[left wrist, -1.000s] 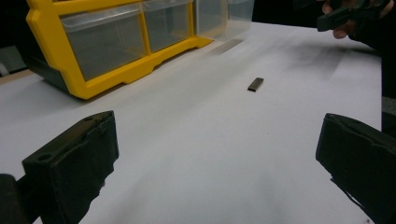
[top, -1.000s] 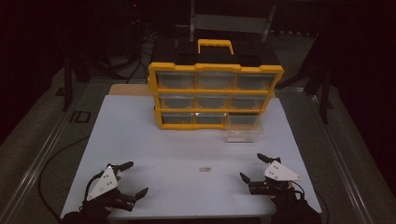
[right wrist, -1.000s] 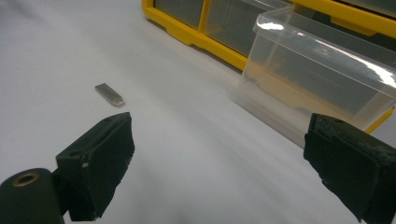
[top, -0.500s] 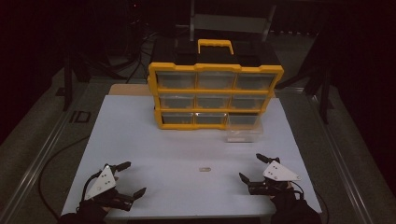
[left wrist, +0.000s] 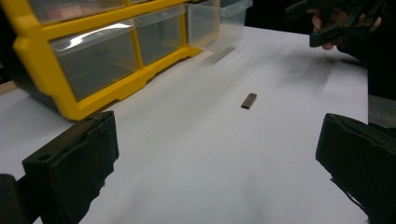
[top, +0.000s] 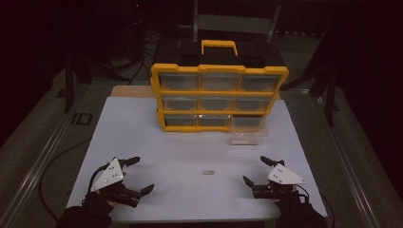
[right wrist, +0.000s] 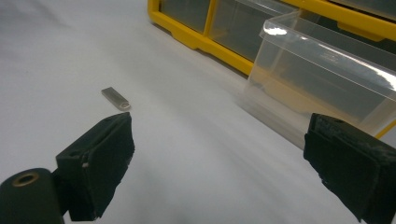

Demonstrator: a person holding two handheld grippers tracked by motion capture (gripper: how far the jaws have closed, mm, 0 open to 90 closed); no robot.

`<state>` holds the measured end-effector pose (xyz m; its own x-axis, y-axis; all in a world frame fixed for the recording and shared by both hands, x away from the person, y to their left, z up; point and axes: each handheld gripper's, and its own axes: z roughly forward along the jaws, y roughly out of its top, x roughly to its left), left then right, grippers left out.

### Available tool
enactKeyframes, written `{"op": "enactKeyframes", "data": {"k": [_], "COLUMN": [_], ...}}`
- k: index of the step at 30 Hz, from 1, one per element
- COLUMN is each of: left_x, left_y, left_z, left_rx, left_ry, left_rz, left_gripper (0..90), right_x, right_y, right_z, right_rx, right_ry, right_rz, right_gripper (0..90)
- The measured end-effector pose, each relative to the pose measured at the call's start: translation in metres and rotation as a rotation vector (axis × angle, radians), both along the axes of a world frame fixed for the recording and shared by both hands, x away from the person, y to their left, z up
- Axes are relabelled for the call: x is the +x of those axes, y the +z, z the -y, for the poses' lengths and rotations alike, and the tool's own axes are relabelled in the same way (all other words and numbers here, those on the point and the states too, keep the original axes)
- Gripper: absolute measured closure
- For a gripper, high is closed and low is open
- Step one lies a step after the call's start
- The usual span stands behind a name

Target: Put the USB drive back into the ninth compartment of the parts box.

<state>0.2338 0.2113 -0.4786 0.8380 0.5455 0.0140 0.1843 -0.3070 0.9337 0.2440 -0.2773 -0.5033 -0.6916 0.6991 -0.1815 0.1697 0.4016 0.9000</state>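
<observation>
our left tongs and right tongs hang spread wide and empty over the near edge of the white counter, one either side of a small flat metal piece that lies bare between them, touched by neither. beyond the piece stands the yellow drawer cabinet, with a clear drawer pulled out beside its lower right corner.
</observation>
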Motion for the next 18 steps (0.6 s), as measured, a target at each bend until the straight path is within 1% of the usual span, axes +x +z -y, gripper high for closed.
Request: {"op": "enactKeyframes", "data": {"k": [4,7,15,18], "left_x": [0.005,0.010,0.021,0.024], "left_y": [0.008,0.013,0.022,0.024], "left_z": [0.009,0.016,0.037,0.045], "left_rx": [-0.002,0.000,0.033,0.038], "left_ry": [-0.031,-0.048,-0.090,-0.107], "left_rz": [-0.014,-0.015,-0.040,-0.039], "left_gripper": [0.0,0.0,0.0,0.0], "right_x": [0.000,0.000,-0.001,-0.001], "right_y": [0.000,0.000,0.000,0.000], "right_z": [0.000,0.000,-0.001,-0.001], "right_rx": [0.003,0.003,0.004,0.006], "right_ry": [0.001,0.002,0.012,0.011], "right_rz": [-0.001,-0.001,-0.001,-0.002], "right_gripper": [8.2,8.2,8.2,8.2]}}
